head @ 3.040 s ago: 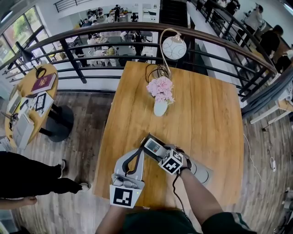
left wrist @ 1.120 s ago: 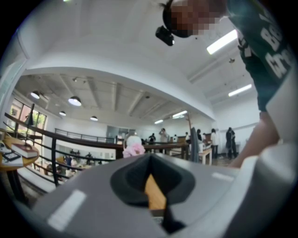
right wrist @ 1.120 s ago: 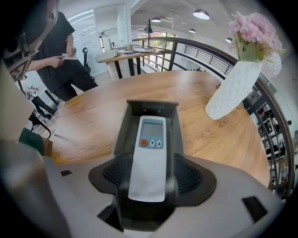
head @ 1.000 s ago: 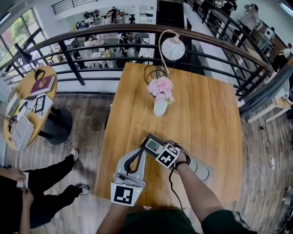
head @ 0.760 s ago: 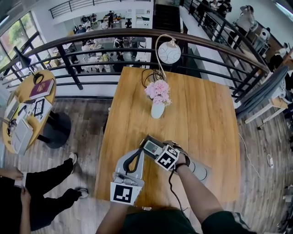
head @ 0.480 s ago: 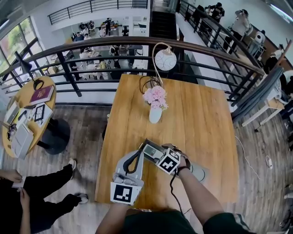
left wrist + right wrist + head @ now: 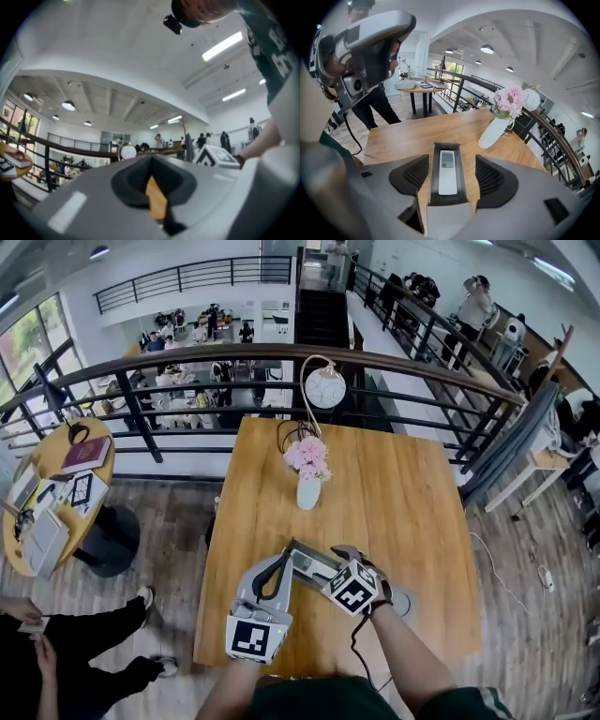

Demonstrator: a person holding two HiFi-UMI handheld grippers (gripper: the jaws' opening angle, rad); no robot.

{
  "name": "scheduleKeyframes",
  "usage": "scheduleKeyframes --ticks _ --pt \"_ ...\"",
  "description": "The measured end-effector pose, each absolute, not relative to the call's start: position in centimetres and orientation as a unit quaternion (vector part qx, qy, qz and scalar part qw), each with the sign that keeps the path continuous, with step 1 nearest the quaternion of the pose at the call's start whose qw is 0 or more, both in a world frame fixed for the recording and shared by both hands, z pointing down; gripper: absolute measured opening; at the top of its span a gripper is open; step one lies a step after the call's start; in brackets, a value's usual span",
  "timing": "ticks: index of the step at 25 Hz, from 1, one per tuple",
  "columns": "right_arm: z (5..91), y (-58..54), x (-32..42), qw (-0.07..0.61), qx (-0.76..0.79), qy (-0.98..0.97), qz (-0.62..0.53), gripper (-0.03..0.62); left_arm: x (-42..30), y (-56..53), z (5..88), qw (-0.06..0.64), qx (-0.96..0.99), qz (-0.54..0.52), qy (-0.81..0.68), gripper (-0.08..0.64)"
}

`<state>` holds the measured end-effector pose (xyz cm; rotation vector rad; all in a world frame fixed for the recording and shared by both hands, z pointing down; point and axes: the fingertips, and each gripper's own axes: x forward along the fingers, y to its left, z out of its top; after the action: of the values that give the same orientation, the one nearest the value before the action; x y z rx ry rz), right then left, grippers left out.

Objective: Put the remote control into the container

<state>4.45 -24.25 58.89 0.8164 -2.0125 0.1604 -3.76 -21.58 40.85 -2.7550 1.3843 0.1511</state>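
A white remote control [image 7: 447,171] lies flat inside a narrow dark grey container [image 7: 463,180] on the wooden table [image 7: 403,493]. My right gripper [image 7: 452,179] is open, with a jaw on each side of the container and a gap on both sides. In the head view the container [image 7: 312,565] sits near the table's front edge, and my right gripper [image 7: 330,574] is just behind it. My left gripper [image 7: 284,557] hovers at the container's left end. Its jaws look shut, showing only a sliver of table in the left gripper view [image 7: 157,206].
A white vase of pink flowers [image 7: 307,491] stands mid-table, and it is also ahead and to the right in the right gripper view [image 7: 494,131]. A globe lamp [image 7: 324,388] and its coiled cable [image 7: 286,434] are at the far edge. A round socket [image 7: 403,601] is at the right. A person's legs [image 7: 84,652] are to the left.
The head view has tilted, so the table sits lower in the picture. Both grippers and the container keep nearly the same places relative to each other.
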Motion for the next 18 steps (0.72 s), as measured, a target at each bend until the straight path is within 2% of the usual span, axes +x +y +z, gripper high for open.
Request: scheduleKeyframes --ticks 14,18 --pt "46.8 -22.8 2.8 0.324 0.397 -0.858 -0.020 0.293 -3.0 -20.8 39.5 0.039 -0.901 0.039 0.430 -0.005" --pt "44.3 -21.5 2.4 0.264 0.396 -0.879 -0.040 0.293 -3.0 -20.7 40.5 0.034 -0.903 0.020 0.429 -0.003"
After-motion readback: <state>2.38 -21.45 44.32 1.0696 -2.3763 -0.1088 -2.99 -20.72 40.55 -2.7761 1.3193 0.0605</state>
